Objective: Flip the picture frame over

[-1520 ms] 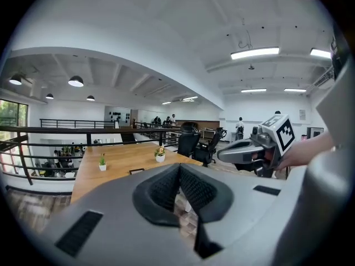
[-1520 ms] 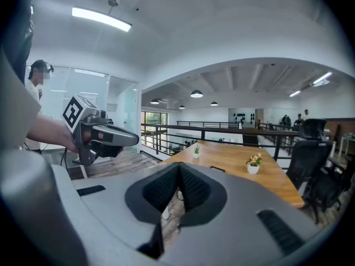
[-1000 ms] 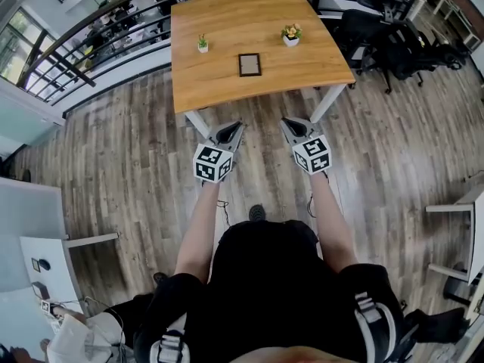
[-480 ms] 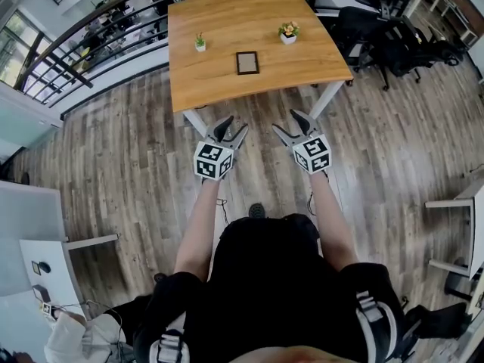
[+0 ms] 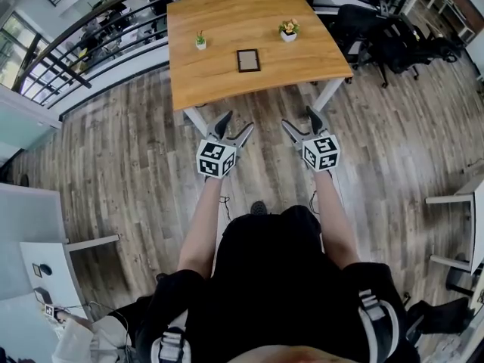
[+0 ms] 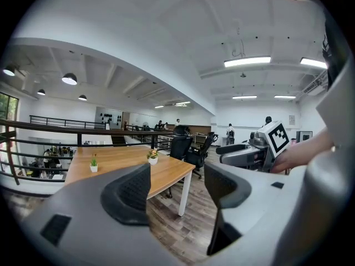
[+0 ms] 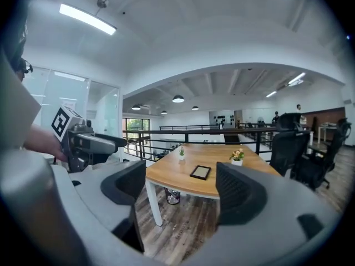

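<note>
Left gripper [image 5: 237,123]: fingers released. Its jaws have just been opening and now stand wide apart with nothing between the pads; through the gap I see only floor and the table's near corner. Right gripper [image 5: 299,119]: likewise released, jaws just opened wide and empty. In its own view the picture frame [image 7: 200,172] shows far off through the gap, not touched.

Both grippers are held side by side, pointing toward the table [image 5: 227,21] and nearly level. They stop short of the table's near edge, over the floor. My forearms [image 5: 198,225] reach straight forward from the torso, one behind each gripper.

The picture frame lies flat on the table, near its middle, well apart from both grippers. A dark border round a pale brown centre faces up. Beyond it on the table stand a small green plant [image 5: 200,41] toward the left and a flower pot [image 5: 288,32] toward the right.

The table is bare wood on white legs. Grey-brown plank floor [image 5: 128,150] surrounds it. A dark railing [image 5: 91,44] runs behind the table, and black office chairs [image 5: 393,40] stand at its right.
</note>
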Motion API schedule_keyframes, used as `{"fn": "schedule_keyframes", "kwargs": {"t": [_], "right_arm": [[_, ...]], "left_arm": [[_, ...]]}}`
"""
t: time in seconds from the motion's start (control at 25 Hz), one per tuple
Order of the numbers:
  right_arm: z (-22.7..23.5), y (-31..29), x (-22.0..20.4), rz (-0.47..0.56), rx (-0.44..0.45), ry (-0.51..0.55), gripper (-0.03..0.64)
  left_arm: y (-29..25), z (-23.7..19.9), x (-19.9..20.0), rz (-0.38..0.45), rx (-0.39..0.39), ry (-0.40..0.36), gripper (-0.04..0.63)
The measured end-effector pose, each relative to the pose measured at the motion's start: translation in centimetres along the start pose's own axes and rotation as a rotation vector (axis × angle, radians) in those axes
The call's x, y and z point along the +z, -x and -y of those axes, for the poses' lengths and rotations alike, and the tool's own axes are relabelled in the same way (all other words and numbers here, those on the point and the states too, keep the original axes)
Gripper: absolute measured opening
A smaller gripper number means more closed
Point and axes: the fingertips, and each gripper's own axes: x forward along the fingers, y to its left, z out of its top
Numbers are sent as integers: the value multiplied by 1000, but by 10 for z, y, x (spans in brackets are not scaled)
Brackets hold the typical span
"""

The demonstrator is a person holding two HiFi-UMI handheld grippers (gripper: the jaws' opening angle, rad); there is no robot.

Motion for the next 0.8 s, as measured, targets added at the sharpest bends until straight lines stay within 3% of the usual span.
{"fn": "schedule_keyframes", "kwargs": {"t": [0.2, 0.8], "right_arm": [[-7, 6, -5, -7, -23, 1, 382], [-5, -30, -14, -13, 25, -50, 370]], "left_arm": [[9, -4, -2, -1, 3, 18, 305], [7, -29, -19, -24, 46, 68, 305]]}}
